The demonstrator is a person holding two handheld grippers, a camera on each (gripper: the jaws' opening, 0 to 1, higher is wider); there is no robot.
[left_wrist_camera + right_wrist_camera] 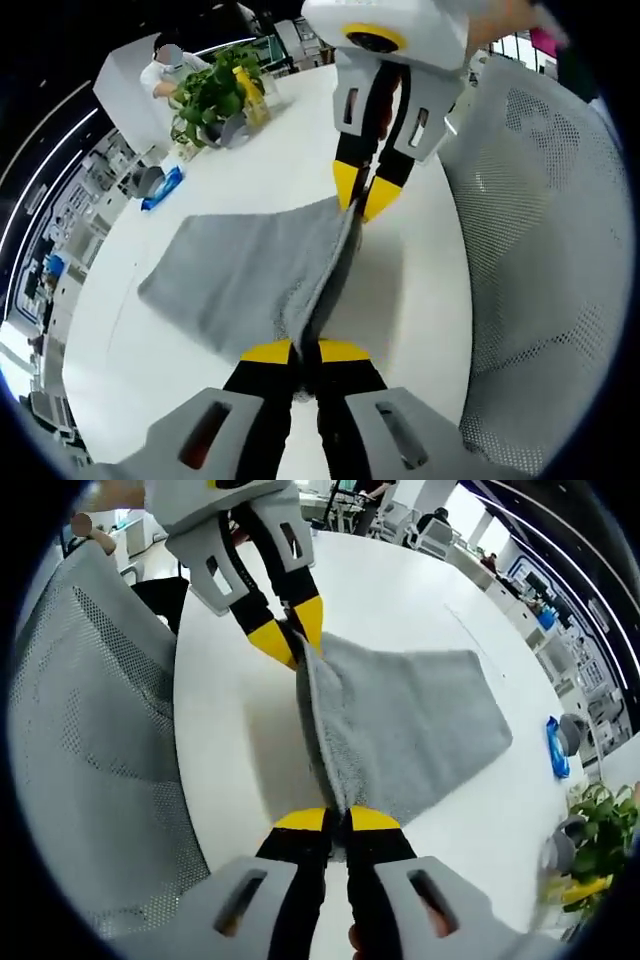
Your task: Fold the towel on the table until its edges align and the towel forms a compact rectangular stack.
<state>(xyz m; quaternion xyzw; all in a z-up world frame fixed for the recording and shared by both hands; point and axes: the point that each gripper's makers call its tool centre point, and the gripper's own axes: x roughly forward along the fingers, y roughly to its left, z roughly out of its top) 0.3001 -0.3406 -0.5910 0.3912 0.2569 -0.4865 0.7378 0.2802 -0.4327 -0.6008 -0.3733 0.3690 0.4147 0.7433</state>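
Two grippers, each clenched on one end of the same lifted edge of a grey towel (245, 275). Left gripper (305, 352) pinching the near end of that edge at the bottom of the left gripper view, yellow tips pressed together with cloth between them. Right gripper (362, 195) coming in from above in that view, likewise clamped on the far end. Same hold seen mirrored in the right gripper view: right gripper (337, 820) at the bottom, left gripper (295, 630) at the top, towel (410, 720) spreading away to the right. Raised edge stretched between the pairs of tips, rest of the cloth lying flat on the white table (285, 150). Mesh chair back (545, 260) just beside the table's edge. Potted green plant (215, 95) far across the table, small blue item (162, 188) near it, well apart from the towel.
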